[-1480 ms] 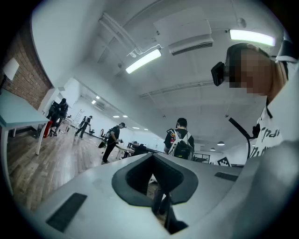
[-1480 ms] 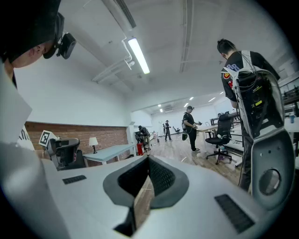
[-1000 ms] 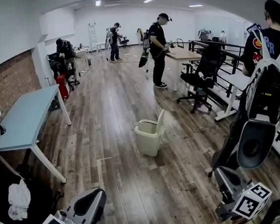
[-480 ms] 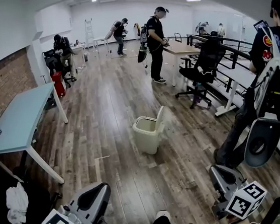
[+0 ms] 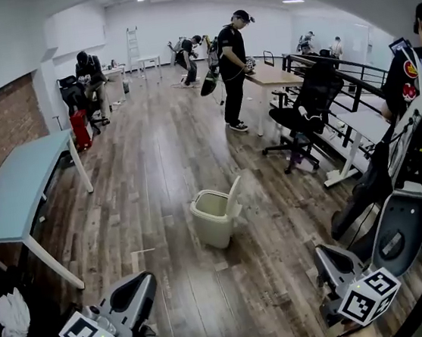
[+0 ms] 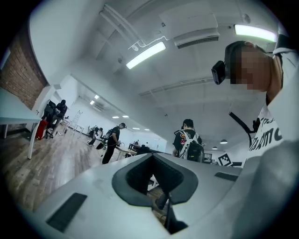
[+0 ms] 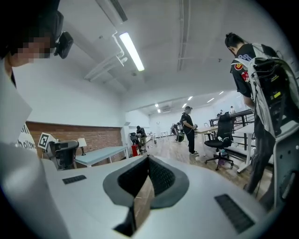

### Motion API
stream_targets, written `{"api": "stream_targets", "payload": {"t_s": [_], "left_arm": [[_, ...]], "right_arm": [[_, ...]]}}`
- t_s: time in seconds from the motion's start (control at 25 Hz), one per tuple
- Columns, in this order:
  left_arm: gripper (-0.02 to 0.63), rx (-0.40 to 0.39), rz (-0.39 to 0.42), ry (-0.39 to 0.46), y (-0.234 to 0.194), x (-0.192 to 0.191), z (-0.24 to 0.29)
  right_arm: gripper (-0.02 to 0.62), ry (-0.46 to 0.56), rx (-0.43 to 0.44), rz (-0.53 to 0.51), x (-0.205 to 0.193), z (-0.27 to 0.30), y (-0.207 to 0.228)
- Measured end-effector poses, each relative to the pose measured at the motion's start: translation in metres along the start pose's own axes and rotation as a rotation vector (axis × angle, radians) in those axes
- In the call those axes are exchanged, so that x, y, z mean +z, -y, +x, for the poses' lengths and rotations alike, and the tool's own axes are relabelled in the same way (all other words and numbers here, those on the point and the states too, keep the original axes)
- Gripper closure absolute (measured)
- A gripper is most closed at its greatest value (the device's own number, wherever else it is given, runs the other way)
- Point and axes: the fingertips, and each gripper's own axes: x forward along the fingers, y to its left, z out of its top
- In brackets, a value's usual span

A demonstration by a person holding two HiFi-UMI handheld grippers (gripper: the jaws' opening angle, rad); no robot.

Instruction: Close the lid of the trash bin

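Note:
A beige trash bin [image 5: 212, 220] stands on the wood floor in the middle of the head view. Its lid [image 5: 233, 195] is up, tilted back on the bin's right side. My left gripper [image 5: 137, 286] is low at the bottom left, well short of the bin. My right gripper [image 5: 325, 255] is low at the bottom right, also far from it. Both point up and forward, jaws together with nothing held. In the left gripper view my left gripper [image 6: 156, 181] faces the room and ceiling; the right gripper [image 7: 146, 181] does likewise in its view. Neither of those views shows the bin.
A light blue table [image 5: 14, 192] lines the brick wall at left, with a white cloth [image 5: 13, 319] near its front. A black office chair [image 5: 305, 111] and white desks sit at right. One person [image 5: 232, 66] stands beyond the bin; another with a backpack [image 5: 418, 125] is close on my right.
The camera has moved forward: the bin is nearer and lower in the head view, and the table has slid left. Both grippers stay low, jaws together.

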Motion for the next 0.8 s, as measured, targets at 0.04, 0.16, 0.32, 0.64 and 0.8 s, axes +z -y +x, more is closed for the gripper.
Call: {"api": "stream_targets", "payload": {"t_s": [0.04,0.16,0.32,0.64,0.8], "left_arm": [[0.601,0.001,0.001,-0.001,-0.004,-0.002,0.012],[0.601,0.005,0.002,0.007,-0.015,-0.005,0.044],[0.601,0.022,0.002,-0.004,-0.028,-0.015,0.073],[0.601,0.035,0.014,-0.067,-0.047,-0.033,0.099],[0.601,0.031,0.018,-0.089,-0.063,-0.038,0.117]], "right_arm": [[0.586,-0.002,0.003,-0.006,0.003,0.009,0.009],[0.586,-0.021,0.016,-0.028,0.008,0.035,0.033],[0.586,-0.046,0.038,-0.024,0.003,0.064,0.053],[0.586,-0.110,0.040,-0.010,-0.019,0.096,0.073],[0.586,-0.144,0.049,-0.002,-0.024,0.117,0.080]]}}
